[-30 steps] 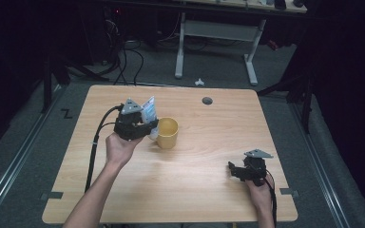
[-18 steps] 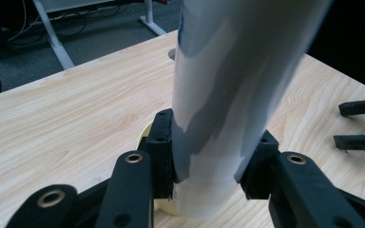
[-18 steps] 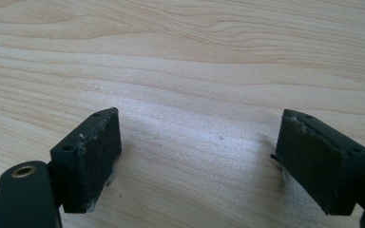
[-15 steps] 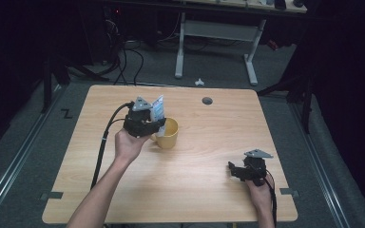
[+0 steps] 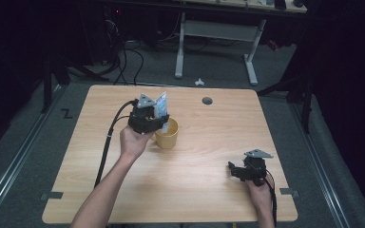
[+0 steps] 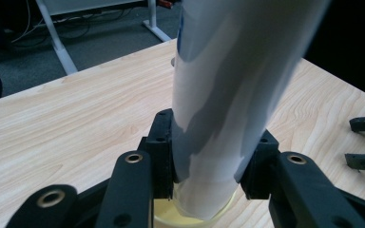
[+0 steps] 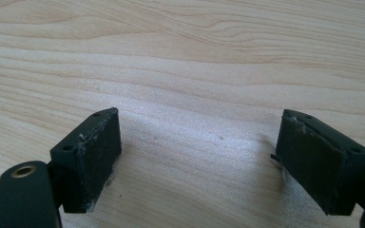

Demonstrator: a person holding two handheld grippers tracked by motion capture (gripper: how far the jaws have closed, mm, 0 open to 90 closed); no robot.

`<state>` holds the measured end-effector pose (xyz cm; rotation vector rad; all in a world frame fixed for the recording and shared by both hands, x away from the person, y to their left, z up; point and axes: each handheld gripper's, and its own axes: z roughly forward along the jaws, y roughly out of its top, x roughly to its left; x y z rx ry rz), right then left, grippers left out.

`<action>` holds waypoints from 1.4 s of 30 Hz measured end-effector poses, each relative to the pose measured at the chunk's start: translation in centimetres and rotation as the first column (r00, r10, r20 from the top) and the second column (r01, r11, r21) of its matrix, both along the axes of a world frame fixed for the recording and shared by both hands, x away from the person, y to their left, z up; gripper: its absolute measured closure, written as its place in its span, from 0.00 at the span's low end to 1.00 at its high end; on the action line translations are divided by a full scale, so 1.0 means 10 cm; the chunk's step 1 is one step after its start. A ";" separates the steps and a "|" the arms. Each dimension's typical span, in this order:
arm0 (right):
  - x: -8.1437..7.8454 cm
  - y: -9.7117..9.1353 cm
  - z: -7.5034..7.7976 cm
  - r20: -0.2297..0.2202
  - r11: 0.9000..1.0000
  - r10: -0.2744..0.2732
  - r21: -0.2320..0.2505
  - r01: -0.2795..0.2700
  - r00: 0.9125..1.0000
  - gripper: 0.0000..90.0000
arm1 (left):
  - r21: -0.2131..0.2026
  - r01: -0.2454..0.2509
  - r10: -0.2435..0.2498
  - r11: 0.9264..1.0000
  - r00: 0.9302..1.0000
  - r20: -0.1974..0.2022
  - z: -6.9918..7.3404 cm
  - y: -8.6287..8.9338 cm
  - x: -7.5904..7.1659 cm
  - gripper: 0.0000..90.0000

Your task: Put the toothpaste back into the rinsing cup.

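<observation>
Tube: the white tube (image 6: 228,95) stands clamped in the left gripper (image 5: 147,118), its lower end over the yellow mug's (image 5: 168,137) mouth, mid-table left.
Room: bare wood table (image 5: 209,190) all around; edges well off.
Right gripper (image 5: 247,170): jaws wide apart, holding nothing, near the front right edge.
Left gripper view: mug rim under the tube.

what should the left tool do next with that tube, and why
Probably lower it a little further, then let go. The left tool is clamped on the white tube, whose lower end sits just inside the yellow cup.
</observation>
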<state>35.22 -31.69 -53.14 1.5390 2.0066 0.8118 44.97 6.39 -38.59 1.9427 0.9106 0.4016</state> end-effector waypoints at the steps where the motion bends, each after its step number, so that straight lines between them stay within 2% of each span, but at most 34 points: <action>1: 0.00 0.00 0.00 0.000 1.000 0.000 0.000 0.000 1.000 0.17 | 0.000 0.000 0.000 1.000 1.000 0.000 0.00 0.00 0.00 0.70; 10: 0.00 0.00 0.00 0.000 1.000 0.000 0.000 0.000 1.000 0.17 | 0.003 -0.034 0.034 0.999 0.999 0.002 -0.05 0.00 0.06 0.70; 22: 0.00 0.00 0.00 0.001 1.000 0.001 0.000 -0.001 1.000 0.17 | 0.019 -0.051 0.051 0.998 0.999 0.004 -0.12 -0.04 0.13 0.70; 42: 0.00 0.00 0.00 0.000 1.000 0.000 0.000 0.000 1.000 0.17 | 0.052 -0.056 0.056 0.997 0.998 -0.014 -0.26 -0.15 0.21 0.70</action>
